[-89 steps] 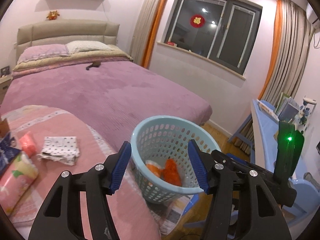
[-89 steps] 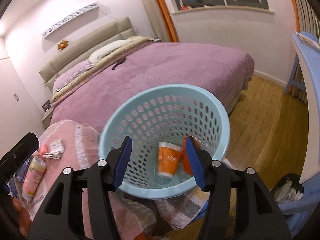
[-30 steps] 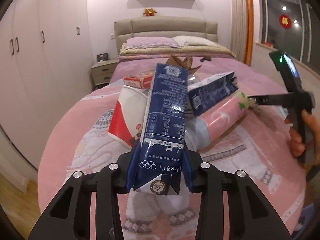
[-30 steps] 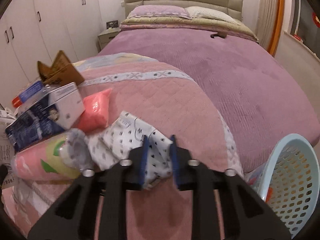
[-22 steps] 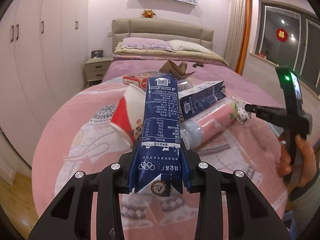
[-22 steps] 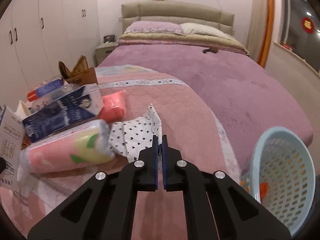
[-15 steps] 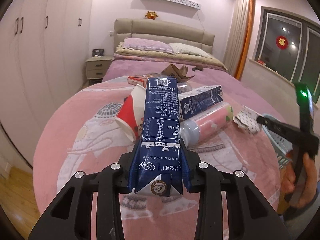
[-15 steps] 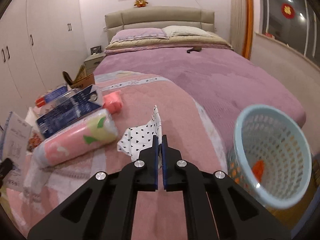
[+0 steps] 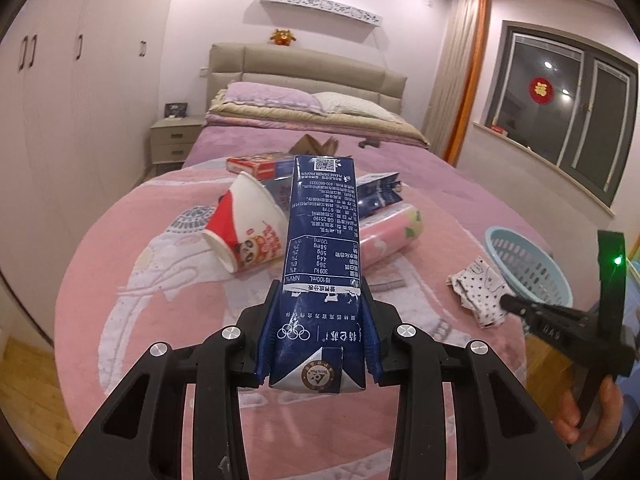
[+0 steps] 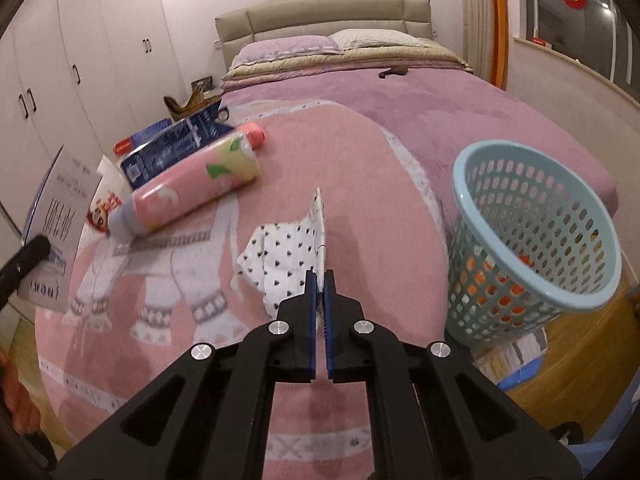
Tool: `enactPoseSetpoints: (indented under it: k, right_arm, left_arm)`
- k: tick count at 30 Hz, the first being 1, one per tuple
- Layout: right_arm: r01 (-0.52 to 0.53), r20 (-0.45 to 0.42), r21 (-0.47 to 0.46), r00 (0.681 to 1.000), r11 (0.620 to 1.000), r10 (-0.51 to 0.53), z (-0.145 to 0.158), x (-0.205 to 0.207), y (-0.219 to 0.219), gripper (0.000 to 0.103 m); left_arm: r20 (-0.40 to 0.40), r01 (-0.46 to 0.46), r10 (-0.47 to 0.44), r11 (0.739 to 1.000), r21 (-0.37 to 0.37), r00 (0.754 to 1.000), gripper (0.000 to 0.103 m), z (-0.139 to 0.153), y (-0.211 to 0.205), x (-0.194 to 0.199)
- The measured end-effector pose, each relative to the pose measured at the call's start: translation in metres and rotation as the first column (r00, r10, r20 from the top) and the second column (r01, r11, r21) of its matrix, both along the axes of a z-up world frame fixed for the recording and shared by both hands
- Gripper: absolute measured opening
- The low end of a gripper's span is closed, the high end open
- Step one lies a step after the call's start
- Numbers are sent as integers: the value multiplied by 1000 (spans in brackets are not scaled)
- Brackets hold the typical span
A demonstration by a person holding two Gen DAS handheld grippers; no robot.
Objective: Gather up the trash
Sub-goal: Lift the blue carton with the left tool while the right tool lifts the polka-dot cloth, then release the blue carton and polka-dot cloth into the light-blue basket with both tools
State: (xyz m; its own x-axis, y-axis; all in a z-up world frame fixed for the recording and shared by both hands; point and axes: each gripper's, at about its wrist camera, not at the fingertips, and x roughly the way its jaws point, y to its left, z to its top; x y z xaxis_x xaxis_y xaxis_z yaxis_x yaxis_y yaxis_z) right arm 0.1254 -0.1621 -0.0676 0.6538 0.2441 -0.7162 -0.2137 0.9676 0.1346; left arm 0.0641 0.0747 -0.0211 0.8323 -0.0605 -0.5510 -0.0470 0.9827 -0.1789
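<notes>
My left gripper (image 9: 320,312) is shut on a tall dark-blue milk carton (image 9: 322,216), held up above the pink quilt (image 9: 160,280). My right gripper (image 10: 319,280) is shut on a white, black-dotted wrapper (image 10: 286,252), which hangs from the pads just over the quilt. In the left wrist view the same wrapper (image 9: 478,288) hangs at the right gripper's tip (image 9: 506,302), next to the light-blue perforated basket (image 9: 524,268). Off the quilt's right edge stands the basket (image 10: 500,145), with orange items inside.
On the quilt lie a red-and-white paper cup (image 9: 244,228), a pink bottle (image 10: 192,188), a second blue carton (image 10: 176,148), a red box (image 9: 260,162) and brown paper (image 9: 314,145). A purple bed (image 10: 440,92) lies behind, wardrobes stand left, and a hand (image 9: 592,412) grips the right tool.
The right gripper shut on the dotted wrapper and carried it right, toward the basket. The left gripper drew back slightly from the trash pile with the carton still held.
</notes>
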Motion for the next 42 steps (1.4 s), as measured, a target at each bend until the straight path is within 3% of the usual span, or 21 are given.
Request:
enactPoseSetpoints:
  k: [6,10,14,18,24,26,27,28,31,42]
  right_arm:
    - [-24,-17,67,1000,997,25,-7,2,-8,4]
    - [-25,-50,130,998,991,32,-16,10,-12,16]
    - [-25,-49,139,998,990,32,-18,13,-14,19]
    - [-3,-36,141,999,990,8,-18,17,-18,53]
    - [-11,-29,165,999,986,16,-20,27,-19,52]
    - [-16,-16,159,1000,987,19,-21,27,-18,42]
    - [-27,-15,151,999,988,29,-22,27,-16,27]
    - [-32,-17,144,999,989,35,-23,28,-14,20]
    - [-38,-1,133,999,990,39,-23,28,-13,4]
    - [39,128,194,990,980,-65,29,28,-69,2]
  left_arm:
    - [-6,32,-32,999,-3,999,34,-2,-9,1]
    - [-31,58,-58,998,-10,998,34,-10,-17,7]
    - [-44,78,-78,997,-13,996,34,-14,-26,12]
    - [-57,88,-87,996,4,995,34,-18,-35,16]
    - [-67,122,-121,993,11,990,34,-22,-49,24]
    - [-71,129,-127,992,12,989,34,-23,-53,26]
    - [-70,133,-132,991,8,989,34,-23,-55,27]
    - [-69,136,-135,991,5,988,34,-23,-56,28]
    - [-62,144,-144,990,-6,988,34,-20,-62,32]
    - [-24,256,-255,965,51,967,34,8,-110,67]
